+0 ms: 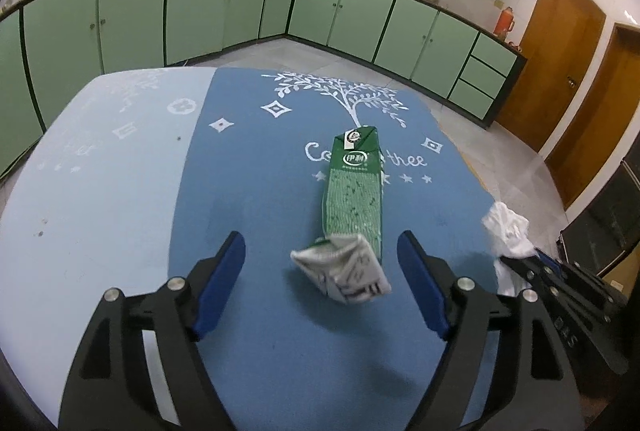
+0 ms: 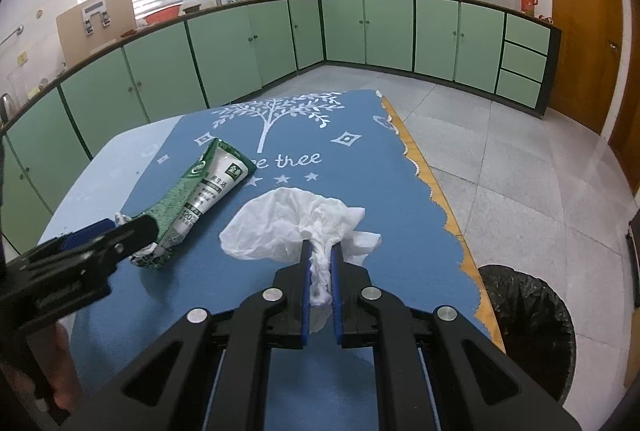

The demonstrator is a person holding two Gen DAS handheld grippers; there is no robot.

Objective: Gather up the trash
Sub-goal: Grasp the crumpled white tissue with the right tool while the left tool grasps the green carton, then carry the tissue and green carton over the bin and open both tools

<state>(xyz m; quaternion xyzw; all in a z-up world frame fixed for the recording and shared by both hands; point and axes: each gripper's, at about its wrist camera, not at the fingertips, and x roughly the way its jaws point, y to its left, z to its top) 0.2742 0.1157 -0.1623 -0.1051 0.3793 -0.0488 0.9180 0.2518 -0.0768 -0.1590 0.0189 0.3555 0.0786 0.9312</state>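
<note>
Two pieces of trash were still out of the bin (image 2: 528,327): the tissue (image 2: 296,223) was pinched between the closed right gripper (image 2: 321,259) jaws, while the carton (image 1: 352,199) lay ungripped between the open left gripper (image 1: 322,251) jaws.

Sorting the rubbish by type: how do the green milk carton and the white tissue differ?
The flattened green-and-white milk carton is printed card and lies free on the blue tablecloth; the crumpled white tissue is plain, soft, and pinched in the right hand-held gripper. Both are trash on the table.
</note>
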